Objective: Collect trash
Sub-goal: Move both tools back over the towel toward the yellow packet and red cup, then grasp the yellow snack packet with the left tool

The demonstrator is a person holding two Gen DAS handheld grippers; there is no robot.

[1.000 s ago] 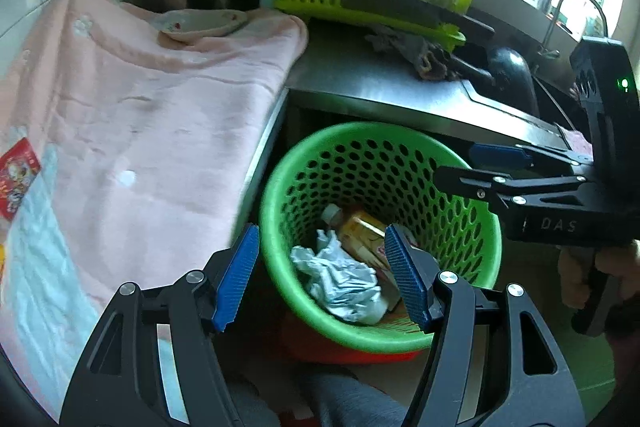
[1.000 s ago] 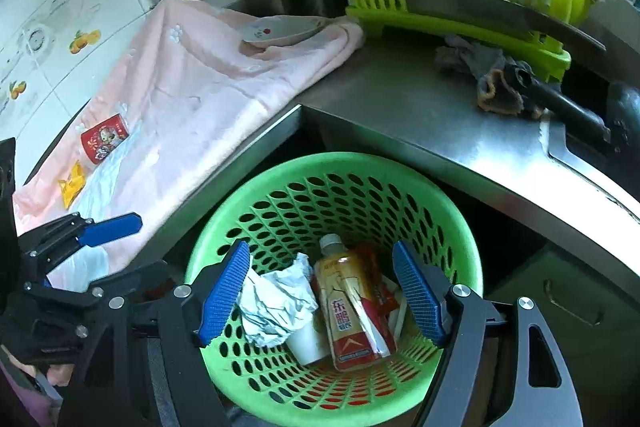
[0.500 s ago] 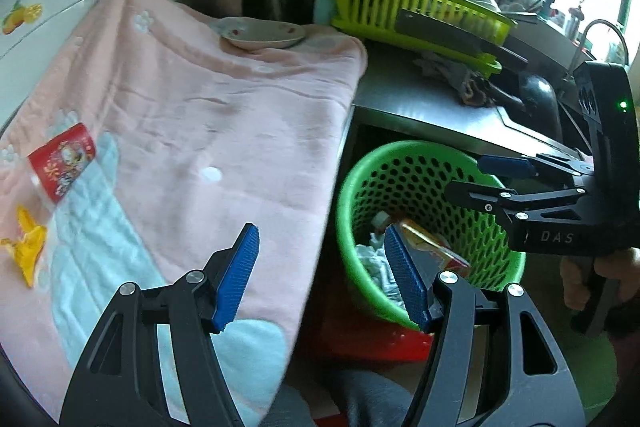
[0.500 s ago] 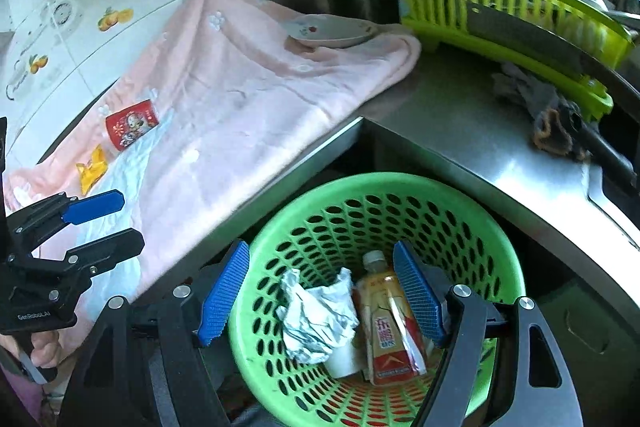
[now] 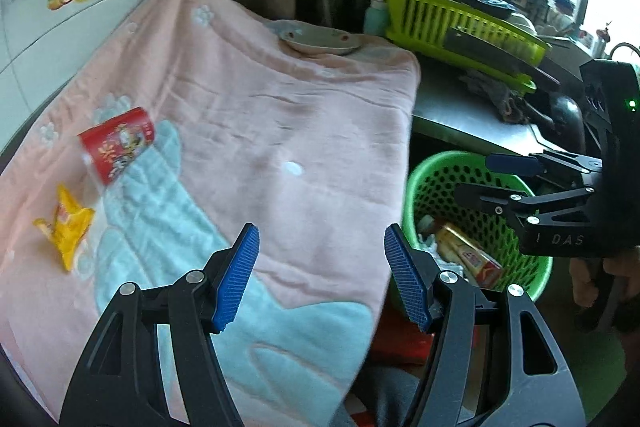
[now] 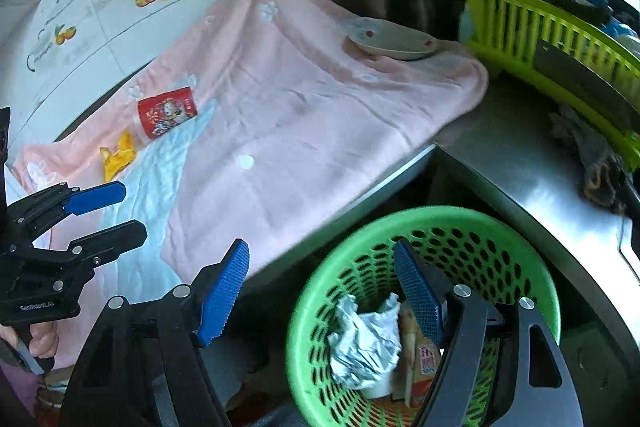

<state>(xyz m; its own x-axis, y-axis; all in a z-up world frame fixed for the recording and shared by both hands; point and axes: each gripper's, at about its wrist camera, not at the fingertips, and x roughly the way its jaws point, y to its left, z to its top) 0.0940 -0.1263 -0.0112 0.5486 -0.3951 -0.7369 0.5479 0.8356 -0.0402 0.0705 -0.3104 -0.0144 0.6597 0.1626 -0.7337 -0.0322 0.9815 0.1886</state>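
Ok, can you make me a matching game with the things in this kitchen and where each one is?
Things:
1. red cup
2. crumpled paper
3. small plate
4. grey rag

Places:
A. inside the green basket
B. on the bare steel counter, below the yellow-green dish rack
C. lying on its side on the pink towel, next to the yellow wrapper
D. at the far end of the pink towel, near the dish rack

Pairs: 1-C, 2-A, 3-D, 4-B
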